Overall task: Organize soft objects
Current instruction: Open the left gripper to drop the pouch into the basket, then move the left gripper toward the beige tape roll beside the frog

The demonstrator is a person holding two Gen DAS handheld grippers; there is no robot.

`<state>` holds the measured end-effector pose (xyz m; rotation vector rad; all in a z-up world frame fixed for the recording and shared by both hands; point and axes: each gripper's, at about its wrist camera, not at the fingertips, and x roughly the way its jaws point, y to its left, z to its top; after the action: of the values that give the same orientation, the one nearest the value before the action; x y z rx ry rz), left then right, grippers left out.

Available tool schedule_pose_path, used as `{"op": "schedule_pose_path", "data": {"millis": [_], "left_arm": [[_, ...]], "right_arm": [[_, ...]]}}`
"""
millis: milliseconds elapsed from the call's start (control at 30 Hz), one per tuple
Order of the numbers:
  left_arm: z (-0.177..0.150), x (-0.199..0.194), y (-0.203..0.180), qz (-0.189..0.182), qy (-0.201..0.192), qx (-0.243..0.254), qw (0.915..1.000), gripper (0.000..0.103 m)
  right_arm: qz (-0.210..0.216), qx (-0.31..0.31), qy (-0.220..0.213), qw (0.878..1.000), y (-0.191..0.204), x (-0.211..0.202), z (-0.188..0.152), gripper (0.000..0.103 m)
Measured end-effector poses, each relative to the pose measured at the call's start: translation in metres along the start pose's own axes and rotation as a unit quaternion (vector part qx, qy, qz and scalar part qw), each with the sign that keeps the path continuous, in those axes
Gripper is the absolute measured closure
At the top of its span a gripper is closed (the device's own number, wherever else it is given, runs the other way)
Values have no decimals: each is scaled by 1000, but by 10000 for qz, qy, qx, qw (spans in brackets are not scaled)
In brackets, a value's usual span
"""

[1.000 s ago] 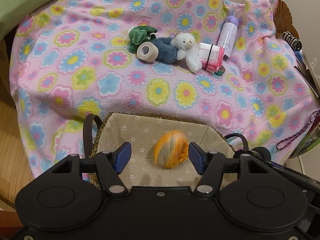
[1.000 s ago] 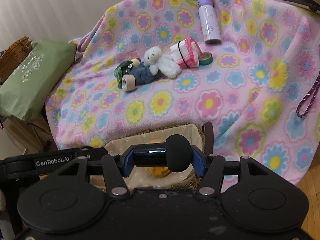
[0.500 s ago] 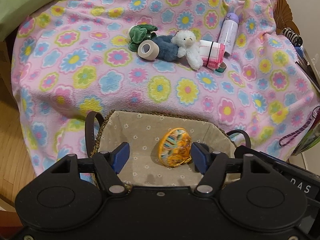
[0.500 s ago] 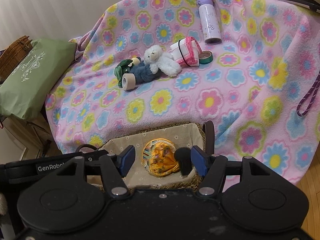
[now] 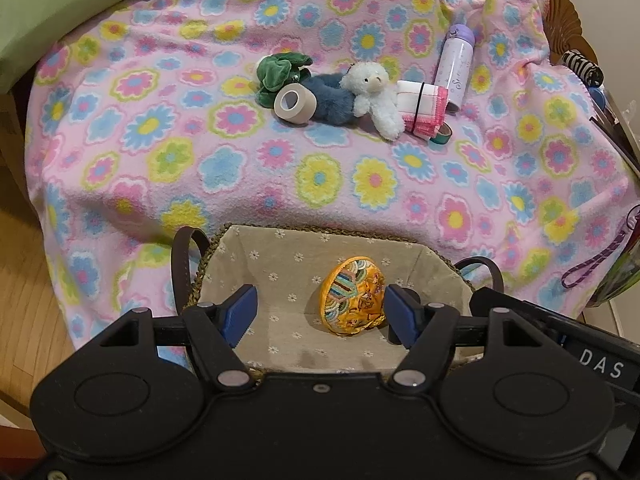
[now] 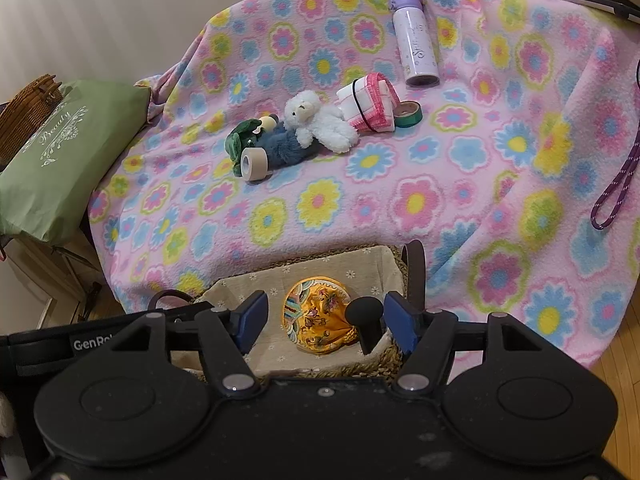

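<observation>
Jaws of both grippers are opening, pads clear of everything: left gripper (image 5: pixel 320 312) and right gripper (image 6: pixel 326 322) hover over the lined basket (image 5: pixel 280 248). Orange pouch (image 5: pixel 354 302) lies loose on the basket floor, gripped by neither. White plush lamb (image 5: pixel 374 94), blue scrunchie (image 5: pixel 334 100) and green scrunchie (image 5: pixel 280 74) lie beyond the basket on the flowered blanket (image 5: pixel 160 152).

Orange pouch (image 5: pixel 354 302) with multicolour pattern lies in beige daisy-print basket lining (image 5: pixel 280 276). Beyond basket: pink blanket (image 5: pixel 192 160) with yellow, blue, green flowers; white lamb (image 5: pixel 372 94), green scrunchie (image 5: pixel 280 72), lilac bottle (image 5: pixel 456 68). My fingers' pads (image 5: pixel 240 312) blue.
</observation>
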<state>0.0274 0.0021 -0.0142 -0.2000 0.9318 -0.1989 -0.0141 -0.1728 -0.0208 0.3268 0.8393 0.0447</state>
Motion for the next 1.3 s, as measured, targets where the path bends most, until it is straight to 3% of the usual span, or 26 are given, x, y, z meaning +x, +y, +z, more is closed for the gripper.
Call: {"op": "schedule_pose_path", "data": {"millis": [433, 833, 1300], "left_arm": [[-1, -4, -1, 186, -137, 169, 9996, 27], [0, -5, -2, 351, -211, 314, 9987, 26], [24, 6, 6, 667, -331, 602, 9954, 22]], "right_arm": [[-19, 33, 5, 10000, -3, 1, -1, 36], [-49, 32, -27, 10000, -5, 1, -1, 34], [-561, -275, -244, 9977, -11, 13, 19, 28]]}}
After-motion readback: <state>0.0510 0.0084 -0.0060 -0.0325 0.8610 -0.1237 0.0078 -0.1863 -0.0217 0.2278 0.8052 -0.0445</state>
